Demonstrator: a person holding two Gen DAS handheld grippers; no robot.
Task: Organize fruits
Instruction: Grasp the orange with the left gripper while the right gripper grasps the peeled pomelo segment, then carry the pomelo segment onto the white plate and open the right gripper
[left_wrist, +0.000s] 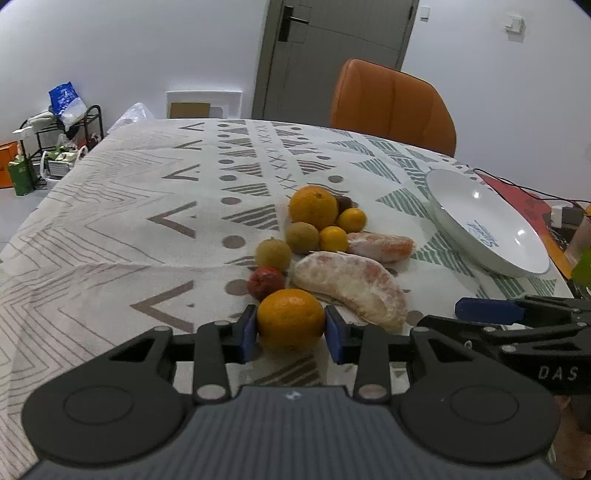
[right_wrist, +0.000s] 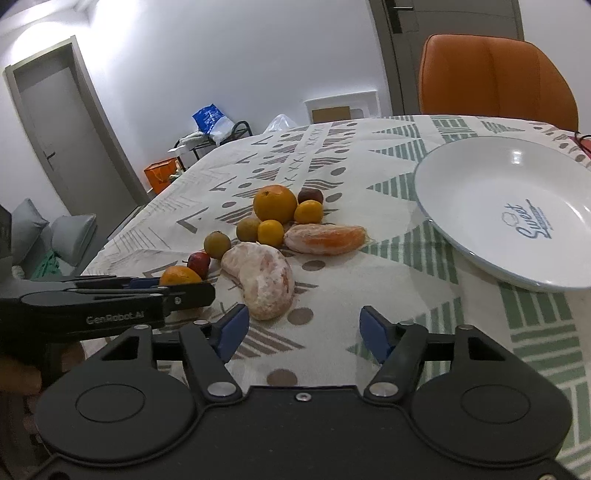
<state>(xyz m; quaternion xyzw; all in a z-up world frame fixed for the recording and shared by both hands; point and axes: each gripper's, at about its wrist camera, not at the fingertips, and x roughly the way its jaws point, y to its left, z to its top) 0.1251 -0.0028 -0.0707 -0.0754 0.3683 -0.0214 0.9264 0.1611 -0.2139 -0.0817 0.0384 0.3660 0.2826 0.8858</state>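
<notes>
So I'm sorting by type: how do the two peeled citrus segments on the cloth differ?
The nearer peeled segment is bigger, thicker and pale pink-white with pith; the farther peeled segment is slimmer and deeper orange. The nearer one curves like a crescent with one end toward the right claw; the farther one lies flatter, crosswise. Both are peeled, rest on the tablecloth and are ungripped.

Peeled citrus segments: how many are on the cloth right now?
2. The large pale segment lies nearest the right gripper; the smaller orange-tinted segment lies behind it, toward the plate.
</notes>
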